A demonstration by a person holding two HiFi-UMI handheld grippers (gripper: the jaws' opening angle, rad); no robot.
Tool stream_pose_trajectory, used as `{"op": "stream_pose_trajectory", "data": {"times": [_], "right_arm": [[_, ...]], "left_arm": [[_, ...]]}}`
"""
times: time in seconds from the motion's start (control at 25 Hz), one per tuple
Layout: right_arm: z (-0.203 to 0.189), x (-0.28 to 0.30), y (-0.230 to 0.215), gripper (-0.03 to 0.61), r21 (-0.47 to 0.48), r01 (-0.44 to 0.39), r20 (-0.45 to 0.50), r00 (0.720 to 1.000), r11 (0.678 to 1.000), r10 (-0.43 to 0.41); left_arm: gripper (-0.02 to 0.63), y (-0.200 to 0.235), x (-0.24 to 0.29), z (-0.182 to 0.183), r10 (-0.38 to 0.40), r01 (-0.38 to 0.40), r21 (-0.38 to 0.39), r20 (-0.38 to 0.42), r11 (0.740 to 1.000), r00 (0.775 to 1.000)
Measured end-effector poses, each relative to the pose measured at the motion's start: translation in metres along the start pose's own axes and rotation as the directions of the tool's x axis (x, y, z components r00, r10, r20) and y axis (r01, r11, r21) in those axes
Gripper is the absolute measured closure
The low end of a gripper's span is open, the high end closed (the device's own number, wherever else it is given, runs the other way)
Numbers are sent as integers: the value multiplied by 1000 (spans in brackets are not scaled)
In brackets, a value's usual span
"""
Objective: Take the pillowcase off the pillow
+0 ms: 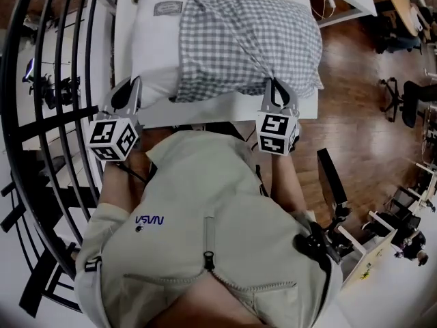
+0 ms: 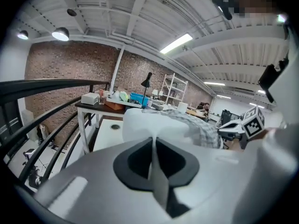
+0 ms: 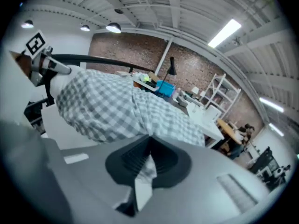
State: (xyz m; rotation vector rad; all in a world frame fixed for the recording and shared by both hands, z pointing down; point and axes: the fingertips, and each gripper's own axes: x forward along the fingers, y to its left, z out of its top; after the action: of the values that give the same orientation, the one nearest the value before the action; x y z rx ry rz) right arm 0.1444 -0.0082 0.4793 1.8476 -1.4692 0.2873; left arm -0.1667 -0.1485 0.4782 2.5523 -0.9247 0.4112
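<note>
A white pillow [image 1: 153, 53] lies on a white table [image 1: 205, 113], its left end bare. A grey-and-white checked pillowcase [image 1: 246, 43] covers the rest, toward the right. My left gripper [image 1: 134, 86] is at the pillow's near left corner, shut on a fold of the white pillow [image 2: 149, 125]. My right gripper [image 1: 276, 87] is at the near right side, shut on a bunch of the checked pillowcase [image 3: 117, 111]; a strip of that cloth shows between its jaws. In the left gripper view, the right gripper [image 2: 233, 129] shows beyond the pillowcase [image 2: 203, 130].
A black metal railing [image 1: 41, 115] runs close along the left. Wooden floor [image 1: 362, 101] with office chairs [image 1: 410, 94] lies to the right. Beyond the table stands a cluttered desk [image 2: 117, 101] before a brick wall. The person's beige jacket [image 1: 205, 238] fills the near side.
</note>
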Motion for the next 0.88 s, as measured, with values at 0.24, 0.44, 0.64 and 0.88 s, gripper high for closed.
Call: {"op": "stream_pose_trajectory", "data": {"times": [0.24, 0.44, 0.64, 0.88], "right_arm": [[-64, 19, -43, 571, -2, 94, -138, 986, 996, -94], [-99, 35, -12, 571, 52, 19, -207, 978, 998, -8], [-95, 39, -9, 569, 149, -35, -165, 985, 988, 60], [-51, 12, -9, 507, 212, -177, -37, 981, 961, 189]], "left_arm": [[600, 33, -6, -42, 53, -60, -100, -69, 993, 996], [600, 39, 1, -114, 82, -110, -154, -176, 982, 981], [574, 28, 9, -110, 54, -70, -99, -153, 993, 987], [499, 3, -6, -40, 41, -40, 113, -13, 993, 999]]}}
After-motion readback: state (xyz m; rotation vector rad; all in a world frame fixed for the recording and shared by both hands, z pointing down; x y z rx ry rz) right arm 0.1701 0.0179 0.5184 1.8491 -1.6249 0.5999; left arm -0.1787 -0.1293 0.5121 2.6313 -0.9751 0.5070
